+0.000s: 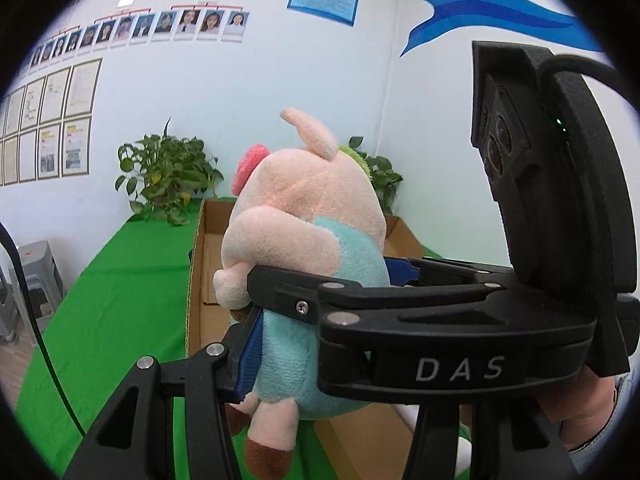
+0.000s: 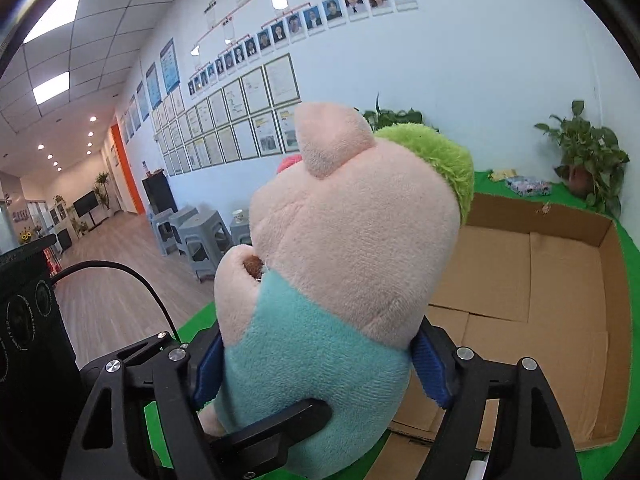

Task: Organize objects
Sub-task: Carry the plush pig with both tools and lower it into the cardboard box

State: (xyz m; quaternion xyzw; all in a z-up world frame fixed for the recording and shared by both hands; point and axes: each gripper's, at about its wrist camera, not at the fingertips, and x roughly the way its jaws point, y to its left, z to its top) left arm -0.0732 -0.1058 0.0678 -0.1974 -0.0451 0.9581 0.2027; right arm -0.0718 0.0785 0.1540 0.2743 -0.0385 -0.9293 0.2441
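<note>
A pink plush pig point(image 1: 304, 216) in a teal shirt with a green cap is held upright in the air above the green table. It also fills the right wrist view point(image 2: 352, 248). My left gripper point(image 1: 320, 344) is shut on its teal body, its blue pads point(image 1: 250, 356) pressing the left side. My right gripper point(image 2: 320, 364) is shut on the same body from the other side; its blue pads point(image 2: 430, 368) grip the shirt. In the left wrist view the right gripper point(image 1: 360, 284) crosses in front of the toy.
An open shallow cardboard box point(image 2: 568, 280) lies on the green cloth point(image 1: 116, 300) just behind the pig. Potted plants point(image 1: 168, 180) stand in the far corner by the wall. Small packets point(image 2: 528, 185) lie behind the box. Grey stools point(image 2: 200, 236) stand beside the table.
</note>
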